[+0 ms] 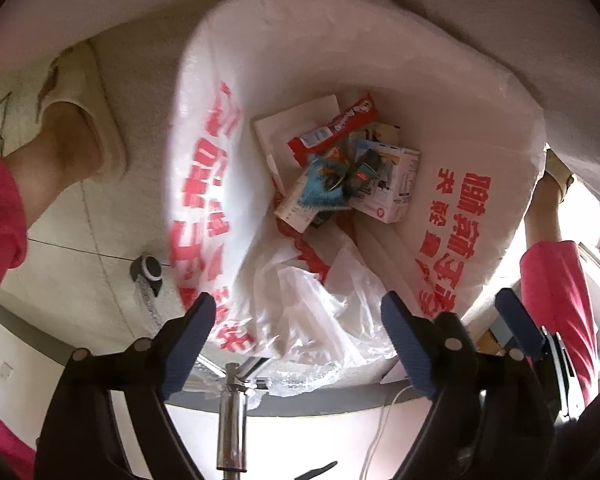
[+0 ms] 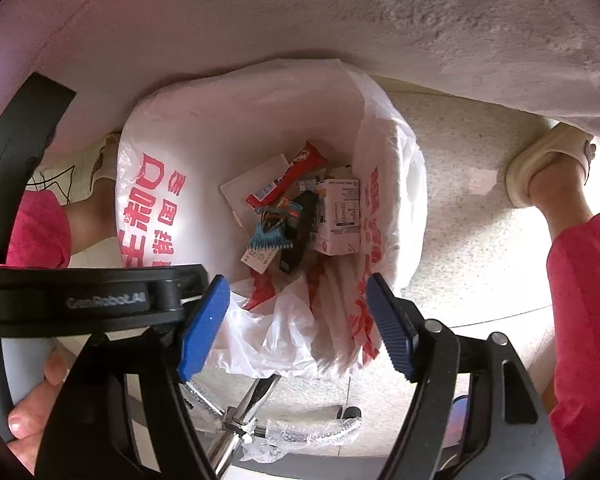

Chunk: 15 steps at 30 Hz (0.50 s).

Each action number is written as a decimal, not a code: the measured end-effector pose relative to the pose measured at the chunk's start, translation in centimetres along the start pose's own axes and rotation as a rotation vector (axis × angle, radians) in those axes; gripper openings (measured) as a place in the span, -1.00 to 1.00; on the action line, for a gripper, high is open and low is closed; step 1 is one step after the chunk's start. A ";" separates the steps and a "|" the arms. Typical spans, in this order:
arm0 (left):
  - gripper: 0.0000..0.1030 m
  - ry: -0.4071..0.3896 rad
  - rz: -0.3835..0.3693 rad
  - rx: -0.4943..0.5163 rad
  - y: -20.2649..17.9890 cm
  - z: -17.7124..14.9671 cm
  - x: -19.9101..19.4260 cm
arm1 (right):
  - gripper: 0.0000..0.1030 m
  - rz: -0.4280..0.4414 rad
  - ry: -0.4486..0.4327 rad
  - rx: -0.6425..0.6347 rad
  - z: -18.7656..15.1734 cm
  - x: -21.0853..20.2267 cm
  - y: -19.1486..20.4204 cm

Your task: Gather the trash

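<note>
A white plastic bag with red print (image 1: 204, 184) (image 2: 148, 208) stands open on the floor. Inside lie several pieces of trash: a red snack wrapper (image 1: 336, 128) (image 2: 288, 178), a white carton (image 1: 400, 184) (image 2: 338, 216), a teal spiky wrapper (image 1: 324, 182) (image 2: 270, 232) and a flat white card (image 1: 296, 120) (image 2: 256, 180). My left gripper (image 1: 300, 344) hangs over the bag's near rim, open and empty. My right gripper (image 2: 296, 328) is also above the near rim, open and empty. The right gripper's blue pad (image 1: 516, 320) shows at the right of the left wrist view.
The person's slippered feet stand either side of the bag (image 1: 80, 120) (image 2: 548, 160), with pink trouser legs (image 2: 584, 300). A chrome chair base (image 2: 240, 420) and caster (image 1: 150, 270) lie near the bag. A pale fuzzy cover (image 2: 460, 20) hangs above. Tiled floor surrounds.
</note>
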<state>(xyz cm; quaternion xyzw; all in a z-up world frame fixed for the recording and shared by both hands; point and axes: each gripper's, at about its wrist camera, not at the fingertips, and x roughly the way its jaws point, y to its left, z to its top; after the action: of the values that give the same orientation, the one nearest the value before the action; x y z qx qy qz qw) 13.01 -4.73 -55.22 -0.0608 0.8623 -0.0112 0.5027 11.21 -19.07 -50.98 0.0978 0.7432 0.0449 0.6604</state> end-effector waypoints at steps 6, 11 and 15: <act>0.63 -0.046 0.020 0.008 1.0 -1.3 -2.3 | 0.49 -0.022 -0.045 0.048 -0.7 -2.5 -0.9; 0.64 -0.110 0.054 0.031 1.2 -3.0 -4.5 | 0.52 0.007 -0.098 0.086 -1.2 -5.2 -1.4; 0.64 -0.164 0.083 0.071 0.8 -4.7 -6.4 | 0.65 0.006 -0.141 0.064 -2.1 -7.4 -0.2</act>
<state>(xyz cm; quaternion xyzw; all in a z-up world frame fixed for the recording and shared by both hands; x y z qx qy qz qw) 11.99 -3.39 -47.47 -0.0079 0.8191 -0.0158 0.5733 9.88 -20.64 -43.56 0.1239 0.6957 0.0159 0.7073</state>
